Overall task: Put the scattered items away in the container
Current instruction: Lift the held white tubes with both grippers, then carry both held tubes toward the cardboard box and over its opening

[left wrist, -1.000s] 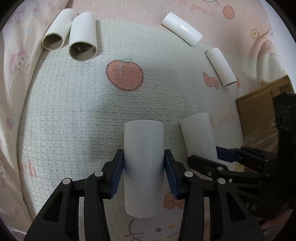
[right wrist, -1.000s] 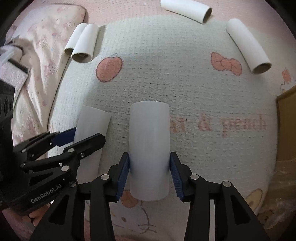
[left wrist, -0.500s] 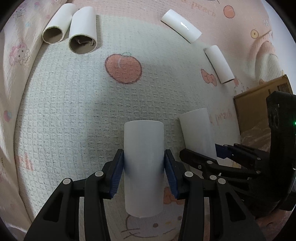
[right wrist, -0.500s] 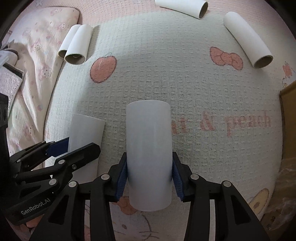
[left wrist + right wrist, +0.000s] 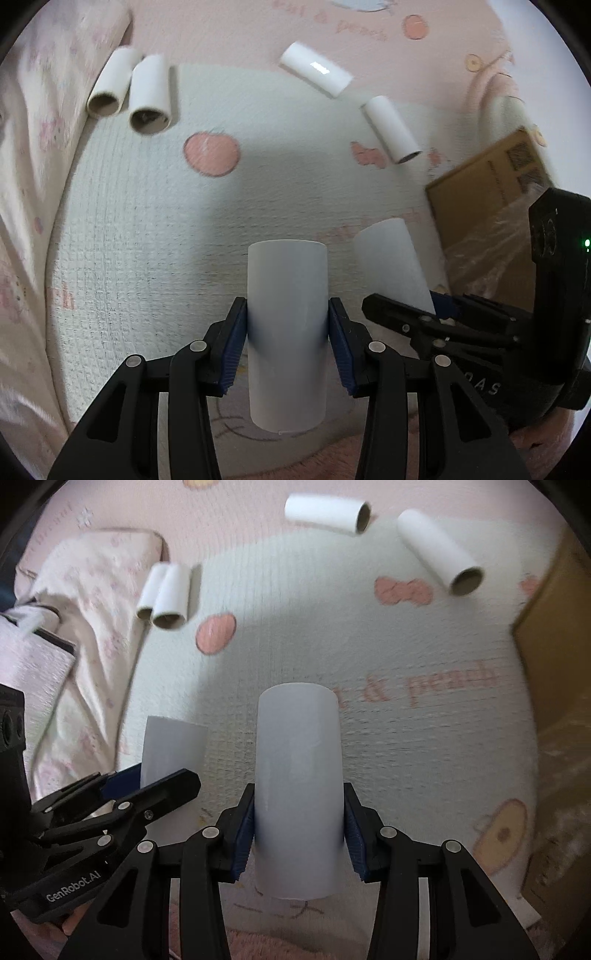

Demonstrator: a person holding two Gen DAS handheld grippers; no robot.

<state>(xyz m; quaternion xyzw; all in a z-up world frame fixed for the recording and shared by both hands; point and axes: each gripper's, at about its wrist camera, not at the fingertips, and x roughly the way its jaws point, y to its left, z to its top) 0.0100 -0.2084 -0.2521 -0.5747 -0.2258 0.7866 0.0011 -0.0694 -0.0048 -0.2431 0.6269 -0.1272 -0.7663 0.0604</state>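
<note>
My left gripper (image 5: pixel 287 339) is shut on a white paper tube (image 5: pixel 287 332), held above the blanket. My right gripper (image 5: pixel 299 827) is shut on another white tube (image 5: pixel 298 782); it also shows in the left wrist view (image 5: pixel 391 266), to the right of the left one. Two tubes (image 5: pixel 129 92) lie side by side at the far left. Two more tubes (image 5: pixel 314 70) (image 5: pixel 391 129) lie at the far right. The cardboard box (image 5: pixel 487 192) stands to the right, its edge also in the right wrist view (image 5: pixel 546 635).
A white waffle blanket (image 5: pixel 406 657) with pink prints covers the surface. A rumpled pink-printed cloth (image 5: pixel 81 602) lies at the left. Clear plastic wrap (image 5: pixel 491 254) lies over the box's near side.
Both grippers have lifted with their tubes and shifted toward the right; the box now shows larger in both views. The loose tubes have not moved.
</note>
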